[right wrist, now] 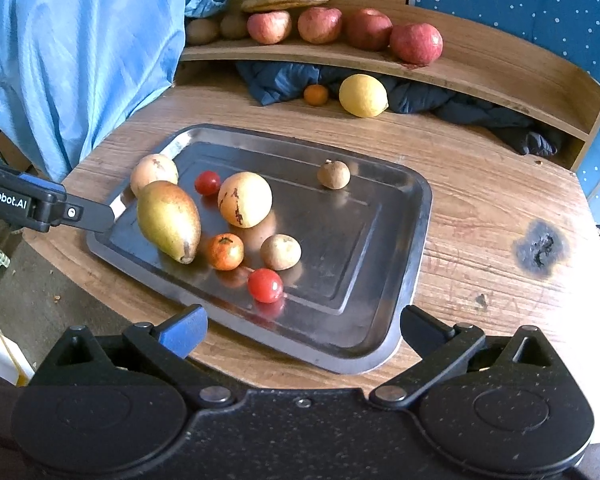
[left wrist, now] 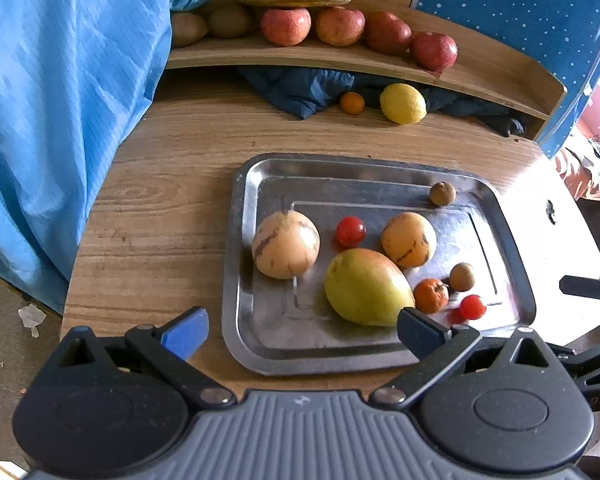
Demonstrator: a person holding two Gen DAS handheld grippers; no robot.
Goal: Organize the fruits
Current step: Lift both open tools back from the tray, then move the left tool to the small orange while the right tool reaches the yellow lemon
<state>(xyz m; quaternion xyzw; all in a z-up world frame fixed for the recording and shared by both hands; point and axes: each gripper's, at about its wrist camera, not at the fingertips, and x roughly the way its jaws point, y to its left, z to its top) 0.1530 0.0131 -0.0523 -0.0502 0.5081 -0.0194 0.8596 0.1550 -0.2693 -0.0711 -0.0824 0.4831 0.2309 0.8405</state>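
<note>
Eight fruits sit loose on my tray, four apples shelved (bananas too); both tools, left tool and right tool, gape wide, gripping nothing.

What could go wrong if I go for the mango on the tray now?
The mango lies close to the small orange fruit and a striped round fruit; the open left gripper may knock them rolling. The cherry tomato sits loose on the slick metal tray and could roll.
</note>
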